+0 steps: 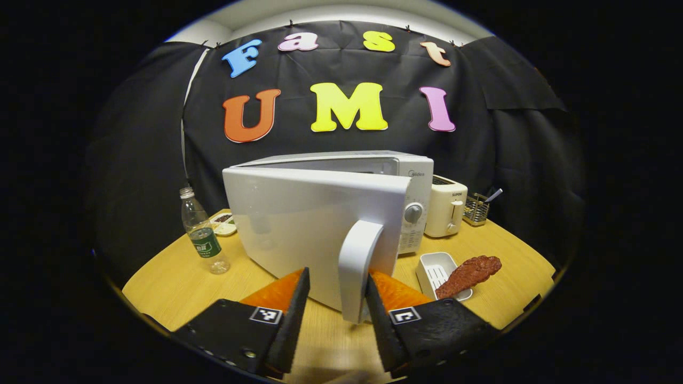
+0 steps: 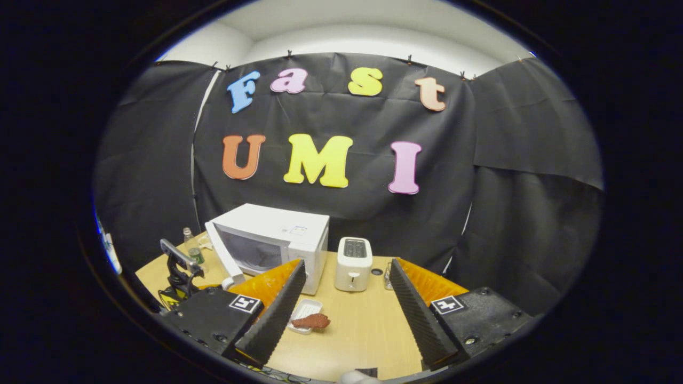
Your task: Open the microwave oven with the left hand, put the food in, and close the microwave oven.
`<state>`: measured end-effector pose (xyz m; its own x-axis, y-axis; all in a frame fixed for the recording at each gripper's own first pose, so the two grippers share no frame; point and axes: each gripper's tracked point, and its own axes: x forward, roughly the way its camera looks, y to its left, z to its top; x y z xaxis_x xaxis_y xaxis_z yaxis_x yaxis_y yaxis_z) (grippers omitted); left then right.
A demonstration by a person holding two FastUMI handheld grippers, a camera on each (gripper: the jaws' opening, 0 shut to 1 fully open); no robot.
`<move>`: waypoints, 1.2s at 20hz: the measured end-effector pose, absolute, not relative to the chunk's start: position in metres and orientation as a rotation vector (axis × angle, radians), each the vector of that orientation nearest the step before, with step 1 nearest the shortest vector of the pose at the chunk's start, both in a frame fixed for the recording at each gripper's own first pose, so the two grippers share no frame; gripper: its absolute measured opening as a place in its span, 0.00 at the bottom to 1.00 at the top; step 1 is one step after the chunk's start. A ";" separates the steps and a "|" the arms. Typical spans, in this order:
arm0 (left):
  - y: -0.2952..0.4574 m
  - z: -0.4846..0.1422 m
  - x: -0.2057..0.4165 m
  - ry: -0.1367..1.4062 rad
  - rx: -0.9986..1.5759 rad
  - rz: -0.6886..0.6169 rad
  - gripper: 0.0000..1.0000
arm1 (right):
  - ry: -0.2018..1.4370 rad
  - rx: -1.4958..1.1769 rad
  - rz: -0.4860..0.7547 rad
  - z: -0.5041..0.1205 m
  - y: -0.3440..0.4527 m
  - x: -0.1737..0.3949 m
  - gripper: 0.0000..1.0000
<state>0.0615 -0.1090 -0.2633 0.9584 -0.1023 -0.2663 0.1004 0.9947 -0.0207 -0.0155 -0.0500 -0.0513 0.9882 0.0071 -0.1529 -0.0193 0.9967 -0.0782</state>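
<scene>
Glossy white microwave (image 1: 320,234) on matt wood-grain table (image 1: 176,288).

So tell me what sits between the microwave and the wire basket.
The toaster stands between the microwave and the wire basket, as the left gripper view shows.

Light falls from overhead, bright on the pale ceiling strip and even across the counter (image 1: 176,288), while the black cloth wall soaks it up. The microwave door (image 1: 299,234) carries a soft sheen and faint reflections. Shadows are short and soft. Both views bend strongly toward their edges, where detail darkens and softens; centres stay sharp.
</scene>
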 end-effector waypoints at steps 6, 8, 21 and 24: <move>-0.099 -0.263 0.058 0.268 0.008 -0.108 0.97 | 0.131 -0.111 0.025 -0.043 -0.042 -0.020 1.00; -0.094 -0.259 0.053 0.256 0.017 -0.103 0.88 | 0.122 -0.124 0.037 -0.041 -0.036 -0.021 1.00; 0.034 -0.255 -0.012 0.277 0.071 0.013 0.96 | 0.175 -0.071 0.153 -0.072 0.039 -0.010 1.00; 0.062 -0.258 -0.020 0.291 0.059 0.018 0.97 | 0.182 -0.055 0.161 -0.075 0.055 -0.008 1.00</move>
<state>-0.0201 0.0620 -0.2579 0.9577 0.0266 -0.2866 -0.0095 0.9981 0.0607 -0.0081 0.0551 -0.0751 0.9705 0.1544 -0.1850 -0.1644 0.9856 -0.0396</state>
